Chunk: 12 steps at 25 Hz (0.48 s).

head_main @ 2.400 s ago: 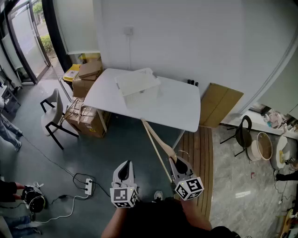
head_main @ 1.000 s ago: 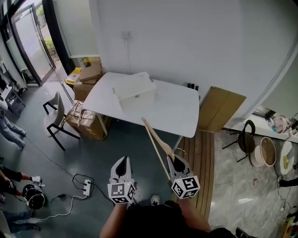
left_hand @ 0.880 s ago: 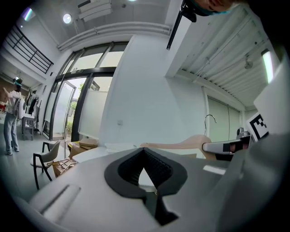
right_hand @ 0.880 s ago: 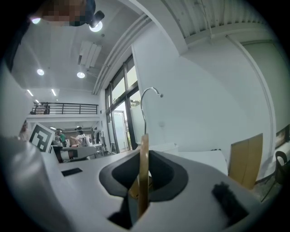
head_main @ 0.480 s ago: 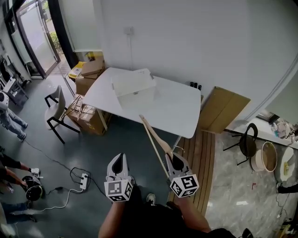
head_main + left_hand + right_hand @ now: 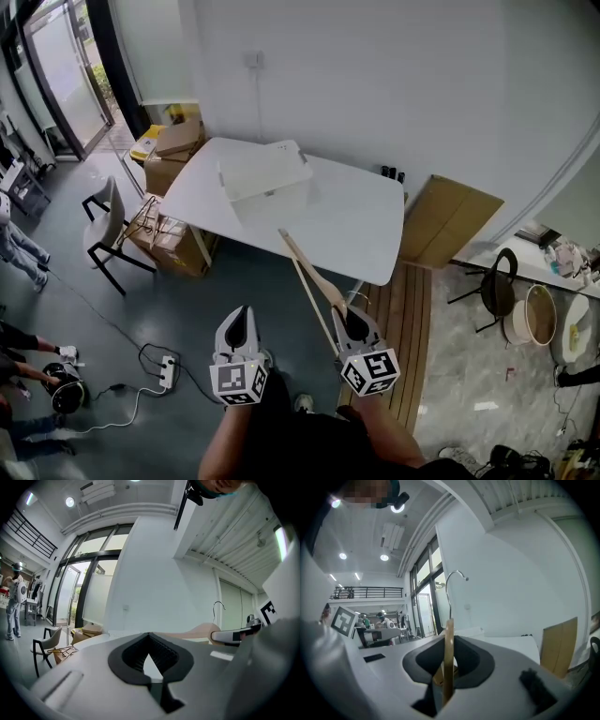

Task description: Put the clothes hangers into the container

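Left tongs (image 6: 242,311), right tongs (image 6: 341,309): pale grey, black pads (image 6: 161,656), black-white marker cubes (image 6: 240,382); dark top (image 6: 309,450).

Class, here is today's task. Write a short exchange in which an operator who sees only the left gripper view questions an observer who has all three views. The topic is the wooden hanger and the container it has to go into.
Operator: A wooden hanger shows at the right edge of my view. Is anything holding it?
Observer: Yes. The right gripper is shut on the wooden hanger, and the hook rises above the jaws.
Operator: I can't make out the container. Where is it?
Observer: In the head view the white container stands on the white table, toward the table's left end.
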{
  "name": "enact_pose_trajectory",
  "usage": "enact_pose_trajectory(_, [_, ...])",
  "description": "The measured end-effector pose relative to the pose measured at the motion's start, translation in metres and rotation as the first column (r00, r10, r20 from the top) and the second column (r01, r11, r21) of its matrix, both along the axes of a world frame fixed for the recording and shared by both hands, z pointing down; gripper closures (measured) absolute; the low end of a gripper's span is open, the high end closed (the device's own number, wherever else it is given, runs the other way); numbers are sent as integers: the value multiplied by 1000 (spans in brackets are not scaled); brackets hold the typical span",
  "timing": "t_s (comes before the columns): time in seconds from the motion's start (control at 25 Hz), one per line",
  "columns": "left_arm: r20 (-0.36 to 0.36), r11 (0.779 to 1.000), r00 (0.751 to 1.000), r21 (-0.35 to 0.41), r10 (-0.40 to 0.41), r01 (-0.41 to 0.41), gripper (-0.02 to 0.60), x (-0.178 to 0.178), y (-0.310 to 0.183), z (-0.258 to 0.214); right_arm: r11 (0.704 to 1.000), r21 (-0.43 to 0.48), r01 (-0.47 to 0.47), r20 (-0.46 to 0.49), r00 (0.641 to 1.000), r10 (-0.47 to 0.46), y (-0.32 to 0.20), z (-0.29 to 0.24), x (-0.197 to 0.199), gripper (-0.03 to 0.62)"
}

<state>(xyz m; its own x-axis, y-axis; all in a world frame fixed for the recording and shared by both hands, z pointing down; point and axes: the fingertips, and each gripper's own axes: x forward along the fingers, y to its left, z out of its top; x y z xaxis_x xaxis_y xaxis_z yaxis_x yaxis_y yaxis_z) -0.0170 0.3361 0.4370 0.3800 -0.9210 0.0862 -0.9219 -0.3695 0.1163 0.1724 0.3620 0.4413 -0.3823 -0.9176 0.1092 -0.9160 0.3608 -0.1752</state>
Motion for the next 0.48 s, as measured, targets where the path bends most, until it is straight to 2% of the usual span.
enact_pose_trajectory(0.16, [14, 1000, 1000, 7, 13, -14, 575, -4, -23, 1, 1000, -2, 1, -6, 1000, -1, -23, 1, -10, 533])
enact_pose_trajectory(0.48, [-3, 999, 999, 16, 37, -37, 575, -19, -84, 0, 1000, -3, -5, -20, 1000, 5, -79, -1, -32, 533])
